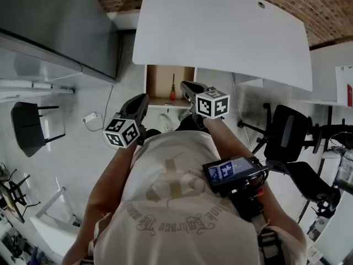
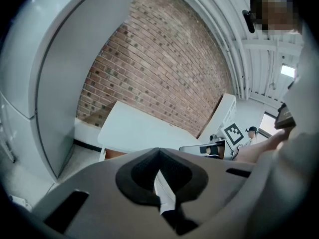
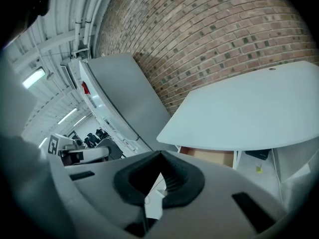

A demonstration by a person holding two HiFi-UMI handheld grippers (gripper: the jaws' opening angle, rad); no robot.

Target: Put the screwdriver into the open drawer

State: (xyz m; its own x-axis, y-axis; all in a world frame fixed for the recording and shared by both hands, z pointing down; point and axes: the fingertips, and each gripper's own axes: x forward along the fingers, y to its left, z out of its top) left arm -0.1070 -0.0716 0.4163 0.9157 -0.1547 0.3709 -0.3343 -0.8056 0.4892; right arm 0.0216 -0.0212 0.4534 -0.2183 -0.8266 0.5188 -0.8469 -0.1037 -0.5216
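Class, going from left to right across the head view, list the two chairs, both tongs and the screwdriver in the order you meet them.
Black chair → left tongs → screwdriver, lying in the open drawer → right tongs → black office chair.

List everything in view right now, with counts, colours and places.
desk: one, white, by the brick wall
drawer: one, open, brown inside, under the desk
screwdriver: one, red handle, inside the drawer
panel: one, grey, upper left
left chair: one, black, floor at left
right chair: one, black, floor at right
device: one, black, on the person's chest
left gripper: one, grey, fingers together, empty
right gripper: one, grey, fingers together, empty
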